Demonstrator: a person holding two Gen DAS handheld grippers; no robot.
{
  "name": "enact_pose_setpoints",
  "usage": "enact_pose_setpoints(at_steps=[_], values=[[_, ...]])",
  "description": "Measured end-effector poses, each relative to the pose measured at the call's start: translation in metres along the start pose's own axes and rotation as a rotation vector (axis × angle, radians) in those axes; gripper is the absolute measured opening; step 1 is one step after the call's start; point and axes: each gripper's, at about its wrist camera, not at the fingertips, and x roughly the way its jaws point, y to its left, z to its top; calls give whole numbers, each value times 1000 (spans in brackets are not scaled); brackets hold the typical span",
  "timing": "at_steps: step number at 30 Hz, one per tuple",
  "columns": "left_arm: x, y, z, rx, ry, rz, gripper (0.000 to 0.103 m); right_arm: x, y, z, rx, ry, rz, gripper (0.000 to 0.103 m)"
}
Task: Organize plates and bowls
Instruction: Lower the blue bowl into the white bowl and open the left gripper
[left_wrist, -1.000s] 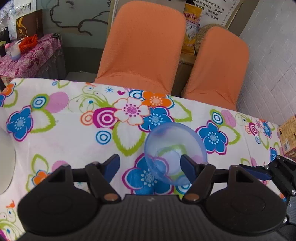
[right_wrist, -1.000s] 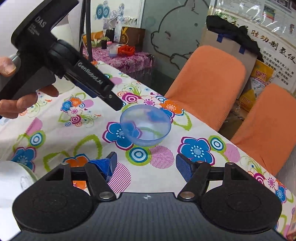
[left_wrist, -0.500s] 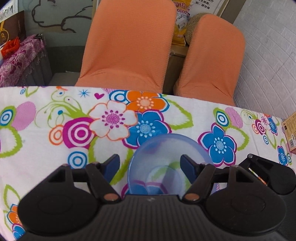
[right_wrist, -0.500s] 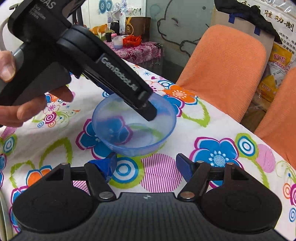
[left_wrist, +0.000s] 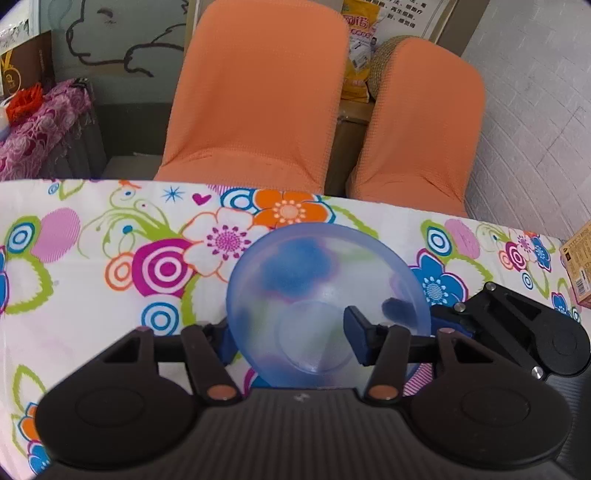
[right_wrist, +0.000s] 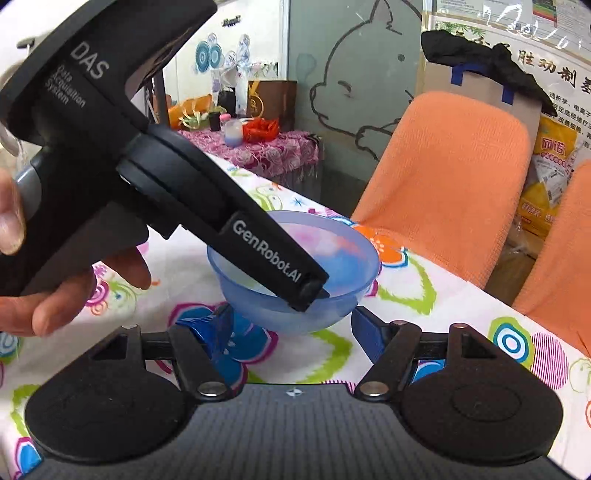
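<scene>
Surface (left_wrist: 92, 295) draped in a white cloth printed with bright flowers, rings and leaves in blue, orange, magenta and green. Translucent blue bowl (left_wrist: 314, 280) standing upright on the cloth, near the far edge, print showing through its wall. Brown printed box (left_wrist: 580, 269) at the right edge, only partly in view, well apart from the bowl

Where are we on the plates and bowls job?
Done: nothing visibly stacked or put away yet. In hand: the left gripper is closing on the rim of the blue bowl, one finger inside, one outside; the right gripper, open, waits beside it. Left: lift and place; no plates in view.
</scene>
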Motion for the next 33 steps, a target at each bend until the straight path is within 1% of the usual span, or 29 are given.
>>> enact_pose_setpoints(at_steps=[5, 9, 13, 17, 21, 26, 30, 33], values=[[-43, -30, -18, 39, -46, -22, 54, -36, 12, 2, -21, -24, -28, 57], [-85, -66, -47, 69, -60, -83, 54, -90, 30, -3, -52, -17, -70, 57], [-124, -112, -91, 126, -78, -136, 56, -151, 51, -22, -68, -2, -129, 57], [-149, -158, -139, 183, -61, -191, 57, -198, 73, -48, -65, 36, -204, 58], [-161, -191, -184, 240, -41, -232, 57, -236, 88, -78, -24, 67, -260, 58], [-160, -209, -229, 287, 5, -250, 57, -257, 99, -114, 53, 76, -286, 58], [-157, -212, -252, 311, 28, -232, 57, -264, 110, -138, 97, 71, -281, 58], [-154, -211, -258, 315, 38, -225, 57, -266, 113, -151, 117, 66, -269, 58]])
